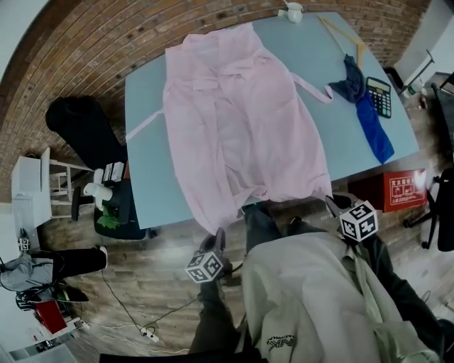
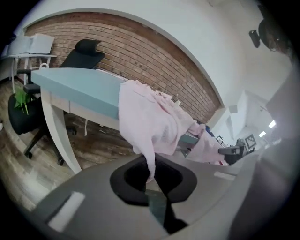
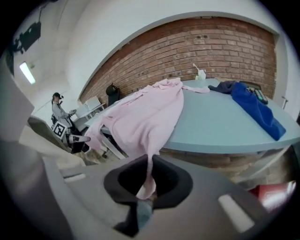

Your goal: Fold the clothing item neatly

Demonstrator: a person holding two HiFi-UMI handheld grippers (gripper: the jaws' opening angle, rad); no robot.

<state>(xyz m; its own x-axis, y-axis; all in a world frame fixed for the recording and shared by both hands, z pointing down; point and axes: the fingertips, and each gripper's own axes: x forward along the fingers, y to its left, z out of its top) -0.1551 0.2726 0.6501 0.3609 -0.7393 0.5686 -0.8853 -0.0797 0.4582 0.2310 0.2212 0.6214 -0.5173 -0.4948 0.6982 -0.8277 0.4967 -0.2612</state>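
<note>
A pale pink garment (image 1: 237,120) lies spread lengthwise on the light blue table (image 1: 145,177), and its hem hangs over the near edge. My left gripper (image 1: 217,237) is at the hem's left corner, and in the left gripper view the pink fabric (image 2: 150,122) runs down between that gripper's (image 2: 151,180) shut jaws. My right gripper (image 1: 330,203) is at the hem's right corner. Its own view shows a strip of the garment (image 3: 150,108) pinched in that gripper (image 3: 146,190). A loose belt strip (image 1: 312,91) trails to the garment's right.
A crumpled blue cloth (image 1: 370,117), a calculator (image 1: 379,96) and a wooden stick (image 1: 342,37) lie on the table's right part. A white object (image 1: 292,10) stands at the far edge. A black chair (image 1: 81,127) is left of the table, a red box (image 1: 403,190) on the floor at right.
</note>
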